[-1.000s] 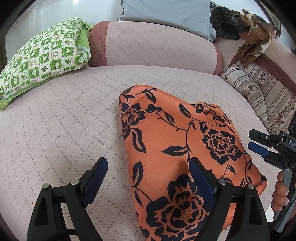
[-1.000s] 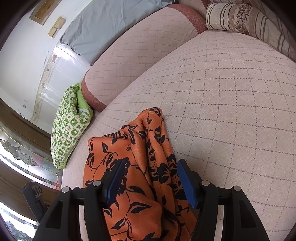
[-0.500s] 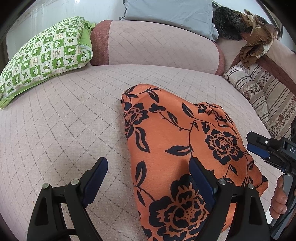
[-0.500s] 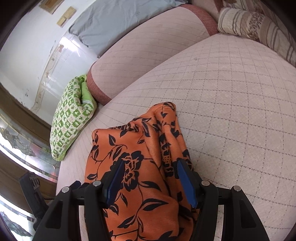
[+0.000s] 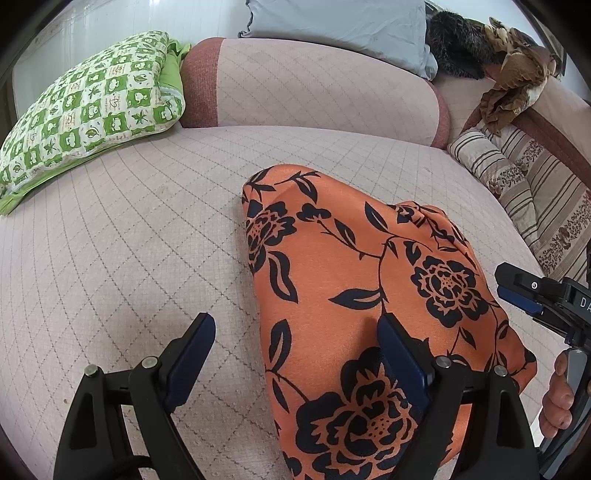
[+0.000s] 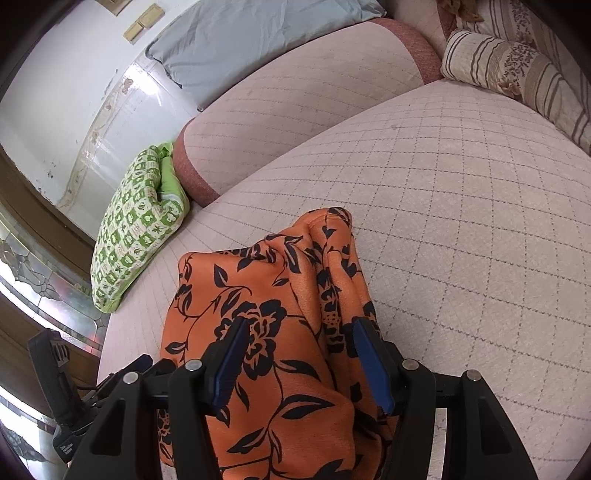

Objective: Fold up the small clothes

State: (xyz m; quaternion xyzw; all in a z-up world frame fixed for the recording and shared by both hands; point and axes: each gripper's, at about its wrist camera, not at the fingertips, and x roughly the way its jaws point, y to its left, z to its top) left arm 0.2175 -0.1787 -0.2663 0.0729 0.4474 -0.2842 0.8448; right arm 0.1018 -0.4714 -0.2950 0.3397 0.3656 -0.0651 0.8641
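An orange garment (image 5: 354,288) with black flowers lies bunched on the quilted pink seat (image 5: 122,251). My left gripper (image 5: 295,325) stands open wide over the garment's left edge. Its left finger is over bare seat and its right finger over the cloth. My right gripper (image 6: 301,325) is open above the folded right side of the garment (image 6: 266,295), with cloth ridges below the gap and nothing pinched. In the left wrist view the right gripper (image 5: 532,295) shows at the right edge, held by a hand (image 5: 557,395).
A green checked pillow (image 5: 92,110) lies at the far left. A pink bolster (image 5: 314,85) and a grey-blue pillow (image 5: 340,26) line the back. Striped cushions (image 5: 517,177) and brown cloth (image 5: 509,88) sit at the right. Bare seat (image 6: 461,221) lies right of the garment.
The right gripper has rolled a little, so its view tilts and the garment sits more centred under it. The left gripper and the garment have kept still.
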